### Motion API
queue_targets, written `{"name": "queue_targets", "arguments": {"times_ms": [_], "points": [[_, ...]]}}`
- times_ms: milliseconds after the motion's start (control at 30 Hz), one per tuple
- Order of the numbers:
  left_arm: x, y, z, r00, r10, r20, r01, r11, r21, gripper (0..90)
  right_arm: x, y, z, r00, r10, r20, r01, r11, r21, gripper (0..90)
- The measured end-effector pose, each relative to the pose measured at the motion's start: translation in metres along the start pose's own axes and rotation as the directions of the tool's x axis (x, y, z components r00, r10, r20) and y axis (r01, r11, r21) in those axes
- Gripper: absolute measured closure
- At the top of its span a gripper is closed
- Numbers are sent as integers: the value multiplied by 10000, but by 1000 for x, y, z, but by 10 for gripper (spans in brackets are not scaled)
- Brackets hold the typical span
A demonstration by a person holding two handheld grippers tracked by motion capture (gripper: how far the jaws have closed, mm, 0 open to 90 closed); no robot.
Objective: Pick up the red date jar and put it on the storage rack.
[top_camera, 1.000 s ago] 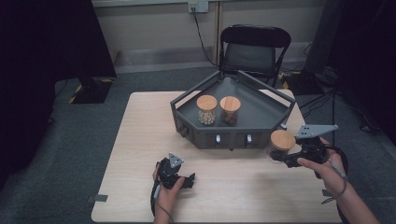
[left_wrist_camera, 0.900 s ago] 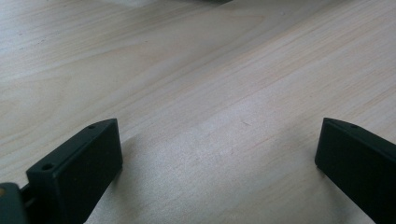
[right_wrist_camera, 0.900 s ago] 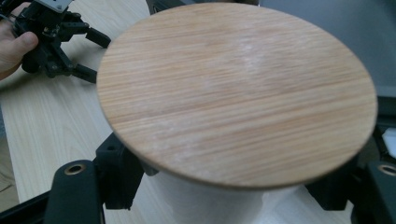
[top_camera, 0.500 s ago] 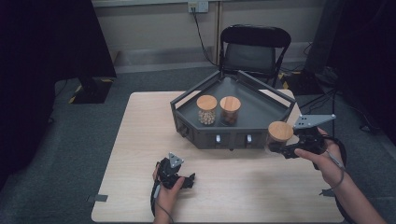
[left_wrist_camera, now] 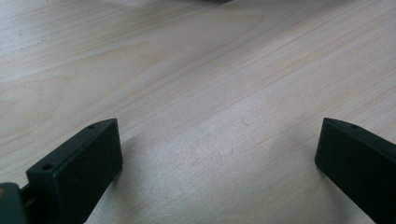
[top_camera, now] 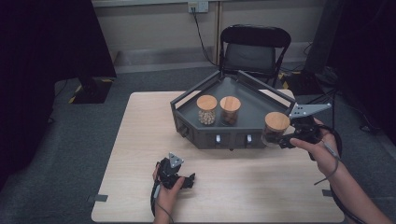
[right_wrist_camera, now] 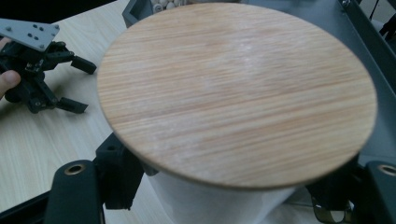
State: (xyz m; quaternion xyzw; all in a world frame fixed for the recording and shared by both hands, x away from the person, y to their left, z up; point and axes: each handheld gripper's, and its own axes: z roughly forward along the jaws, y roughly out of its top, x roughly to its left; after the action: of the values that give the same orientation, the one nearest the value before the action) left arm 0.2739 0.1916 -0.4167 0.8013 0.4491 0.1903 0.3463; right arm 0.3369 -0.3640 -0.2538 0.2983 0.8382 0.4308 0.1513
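A person's right gripper (top_camera: 283, 140) carries a glass jar with a wooden lid (top_camera: 276, 122) at the right front corner of a dark grey tray (top_camera: 261, 103) on a pale wooden worktop (top_camera: 140, 135). Its fingers are closed on the jar's glass body just under the lid, one on each side, and the jar stands upright, its long axis vertical. It hangs off the worktop beside the tray's front wall, with the open floor of the tray lying beyond and to the left. Two matching jars (top_camera: 207, 109) stand side by side inside, so the free space lies nearest the carrying hand. The left gripper (top_camera: 178, 176) rests on the worktop well apart, fingers (left_wrist_camera: 79, 163) spread wide and holding nothing.
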Motion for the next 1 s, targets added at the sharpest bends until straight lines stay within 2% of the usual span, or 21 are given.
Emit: {"name": "queue_targets", "arguments": {"times_ms": [467, 1000], "points": [[0, 0, 0, 10000, 3, 1, -3, 10000, 2, 2, -5, 22, 11, 9990, 51, 439, -52, 10000, 16, 259], [0, 0, 0, 10000, 2, 2, -2, 10000, 1, 2, -9, 45, 35, 9935, 44, 1138, -62, 9999, 154, 259]]}}
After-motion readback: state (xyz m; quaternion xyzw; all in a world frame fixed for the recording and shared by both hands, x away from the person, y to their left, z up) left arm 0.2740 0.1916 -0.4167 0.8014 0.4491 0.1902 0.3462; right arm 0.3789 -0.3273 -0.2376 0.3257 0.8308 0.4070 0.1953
